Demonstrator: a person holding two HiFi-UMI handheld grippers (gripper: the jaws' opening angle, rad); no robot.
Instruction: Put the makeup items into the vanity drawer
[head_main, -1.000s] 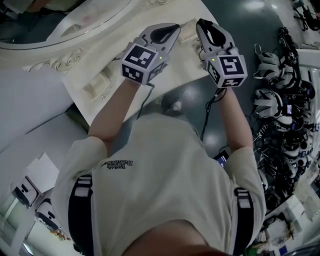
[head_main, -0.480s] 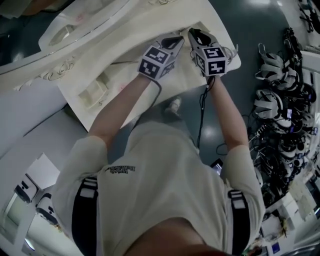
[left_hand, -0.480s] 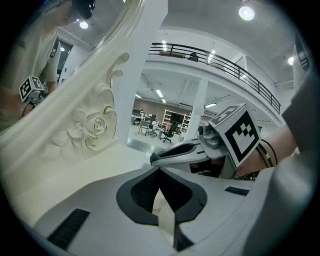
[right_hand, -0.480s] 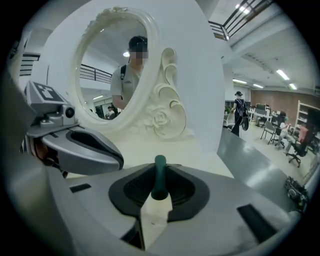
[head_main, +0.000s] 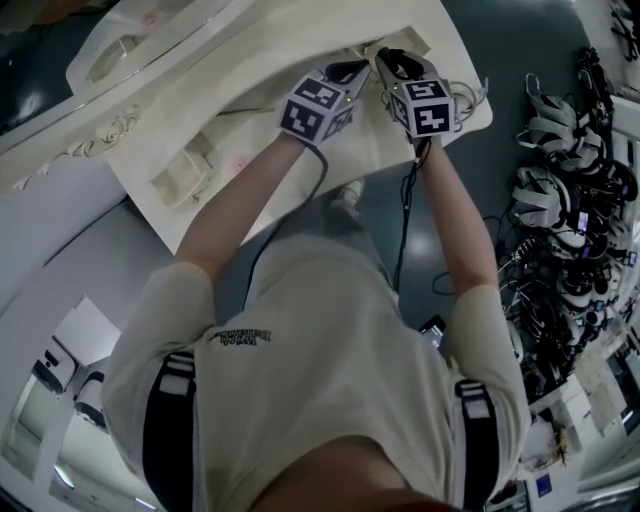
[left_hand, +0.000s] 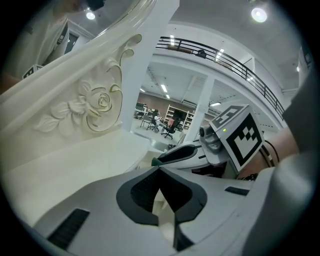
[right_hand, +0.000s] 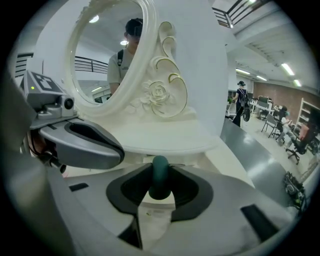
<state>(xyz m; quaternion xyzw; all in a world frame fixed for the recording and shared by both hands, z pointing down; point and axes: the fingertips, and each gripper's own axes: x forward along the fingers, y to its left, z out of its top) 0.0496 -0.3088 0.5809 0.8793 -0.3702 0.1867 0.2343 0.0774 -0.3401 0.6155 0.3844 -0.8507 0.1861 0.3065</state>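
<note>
The cream vanity top (head_main: 250, 130) fills the upper part of the head view. Both grippers are low over its far right end, side by side. A dark green, stick-shaped makeup item (right_hand: 160, 176) stands upright between the tips of my right gripper (head_main: 388, 62) (right_hand: 160, 187). That gripper's jaws have just been opening and sit loosely around the item. The item's green tip (left_hand: 154, 161) also shows in the left gripper view, at the end of the right gripper's finger. My left gripper (head_main: 350, 70) (left_hand: 160, 172) is shut, with nothing between its tips. The drawer is hidden behind the grippers.
The oval mirror with its carved frame (right_hand: 150, 80) rises behind the table top. A small open cream compartment (head_main: 180, 182) sits at the top's left end. Headsets and cables (head_main: 560, 210) lie heaped on the floor to the right. A person (right_hand: 243, 102) stands far off.
Both grippers have sunk toward the right end of the vanity top and drawn closer together. The right gripper's jaws stand wider apart than before.
</note>
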